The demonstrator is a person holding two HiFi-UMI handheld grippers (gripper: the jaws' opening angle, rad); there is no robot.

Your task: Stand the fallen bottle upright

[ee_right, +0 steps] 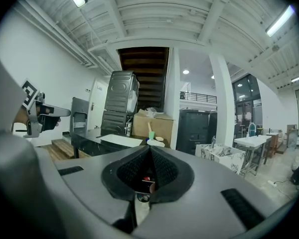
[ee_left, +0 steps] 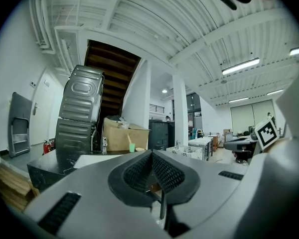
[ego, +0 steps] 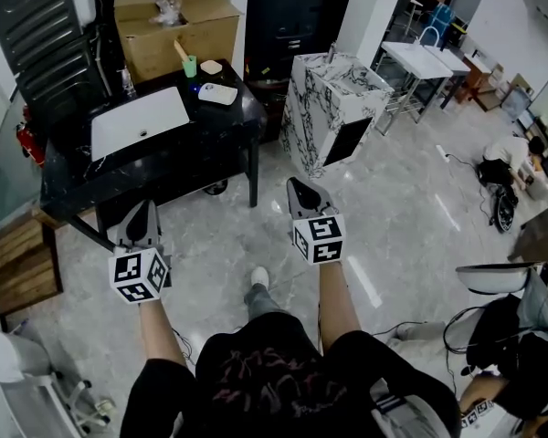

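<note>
Small clear bottle (ego: 127, 83), upright, far edge of black table (ego: 221, 121)

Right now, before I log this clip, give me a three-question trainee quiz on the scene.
1. True or false: the left gripper holds a bottle.
2. Which stands on the black table? A) green cup B) marble cabinet C) wooden pallet
3. Fill in: the jaws of the right gripper are ____.
Key: 1 false, it is shut and empty; 2 A; 3 shut.
</note>
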